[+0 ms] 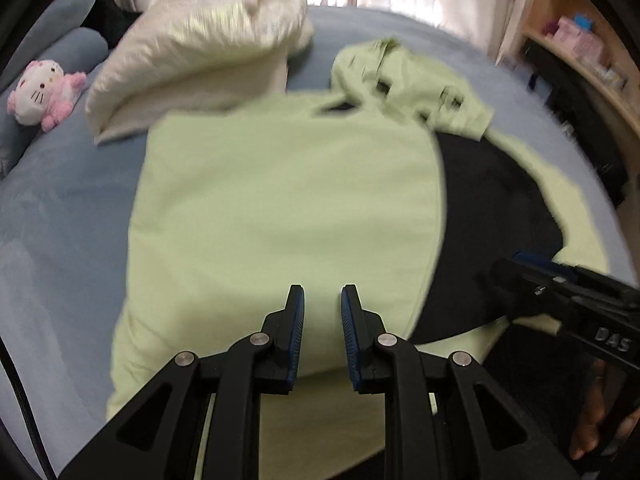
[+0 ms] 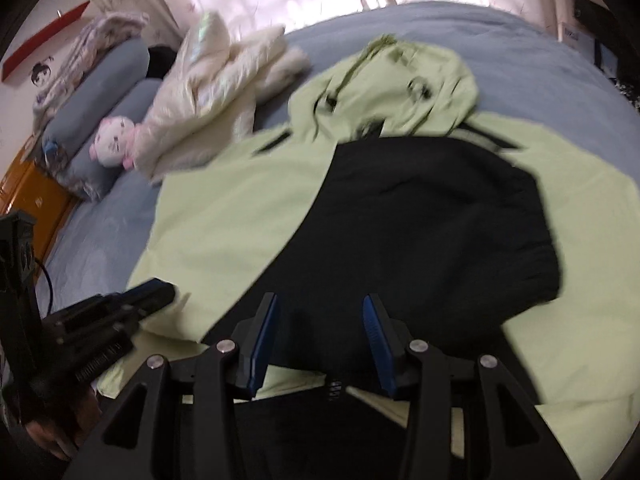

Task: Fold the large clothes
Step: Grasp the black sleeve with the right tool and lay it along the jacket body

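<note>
Slippage is risked on the bed (image 1: pixel 72 200), where the green jacket (image 1: pixel 280 200) lies half-folded: both the left hand-held gripper (image 1: pixel 322 300) and right hand-held gripper (image 2: pixel 320 308) seem parted and empty, so its left panel may fall open.

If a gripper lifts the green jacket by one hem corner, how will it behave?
Likely floppy: the green jacket lies flat and draped on the bed. Its black lining looks smooth, so layers may slide. Hood would probably trail.
</note>
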